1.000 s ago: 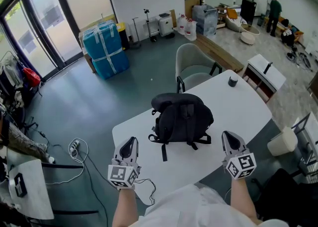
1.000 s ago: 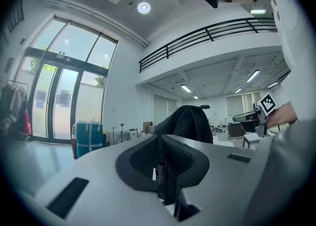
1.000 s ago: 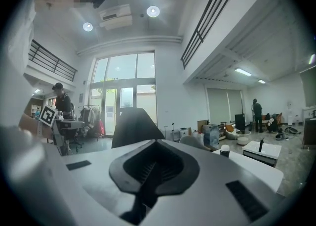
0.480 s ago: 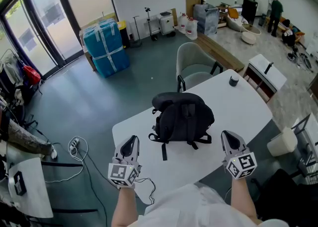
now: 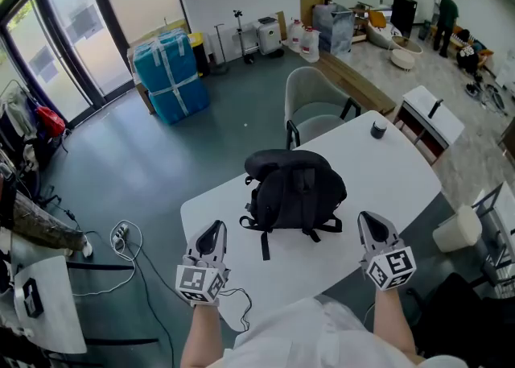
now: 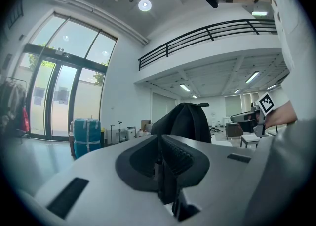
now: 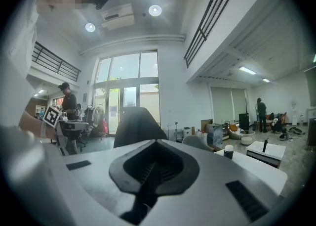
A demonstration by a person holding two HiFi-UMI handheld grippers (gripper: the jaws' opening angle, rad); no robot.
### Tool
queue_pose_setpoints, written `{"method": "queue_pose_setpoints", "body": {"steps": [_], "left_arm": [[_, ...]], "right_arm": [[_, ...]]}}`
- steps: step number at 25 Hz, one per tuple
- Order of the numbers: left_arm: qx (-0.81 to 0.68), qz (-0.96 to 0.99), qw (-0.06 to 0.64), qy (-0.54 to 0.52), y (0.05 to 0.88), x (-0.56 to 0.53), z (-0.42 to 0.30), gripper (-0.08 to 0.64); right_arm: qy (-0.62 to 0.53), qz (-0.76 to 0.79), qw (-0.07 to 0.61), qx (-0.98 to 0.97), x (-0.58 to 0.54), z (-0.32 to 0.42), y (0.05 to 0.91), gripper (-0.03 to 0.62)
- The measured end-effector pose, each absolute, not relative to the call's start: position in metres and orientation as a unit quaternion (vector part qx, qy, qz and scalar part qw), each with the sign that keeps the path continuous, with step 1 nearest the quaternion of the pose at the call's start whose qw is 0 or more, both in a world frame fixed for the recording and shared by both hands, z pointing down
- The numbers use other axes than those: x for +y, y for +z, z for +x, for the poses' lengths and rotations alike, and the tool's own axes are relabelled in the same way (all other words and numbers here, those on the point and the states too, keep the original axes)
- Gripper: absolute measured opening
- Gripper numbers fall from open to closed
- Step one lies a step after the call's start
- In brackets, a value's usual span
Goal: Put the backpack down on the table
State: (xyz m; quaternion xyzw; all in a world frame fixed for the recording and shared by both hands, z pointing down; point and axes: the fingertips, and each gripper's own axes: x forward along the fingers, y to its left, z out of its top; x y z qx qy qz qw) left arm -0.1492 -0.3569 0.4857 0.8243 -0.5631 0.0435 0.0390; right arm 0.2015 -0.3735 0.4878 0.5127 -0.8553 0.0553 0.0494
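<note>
A black backpack (image 5: 296, 191) stands upright in the middle of the white table (image 5: 394, 177), its straps spread toward me. It also shows in the left gripper view, where the backpack (image 6: 185, 120) rises behind the jaws, and in the right gripper view, where the backpack (image 7: 136, 127) does the same. My left gripper (image 5: 211, 234) hovers at the near left edge, shut and empty, a short way from the bag. On the near right, my right gripper (image 5: 371, 225) is shut and empty too. Neither touches the backpack. Both point nearly level.
A small dark jar (image 5: 377, 130) stands at the table's far right corner. A grey chair (image 5: 314, 105) sits behind the table. A white bin (image 5: 456, 231) and a small white table (image 5: 430, 115) are to the right. Cables (image 5: 125, 239) lie on the floor at left.
</note>
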Motion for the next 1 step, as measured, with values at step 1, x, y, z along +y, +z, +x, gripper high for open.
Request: {"method": "queue_pose_setpoints", "body": {"steps": [1], "left_arm": [[-0.563,0.825,0.040,0.044,0.4870,-0.3569,-0.1479,0.041]], "right_arm": [[0.056,0.513,0.049,-0.855,-0.3738,0.2026,0.4889,0.015]]}}
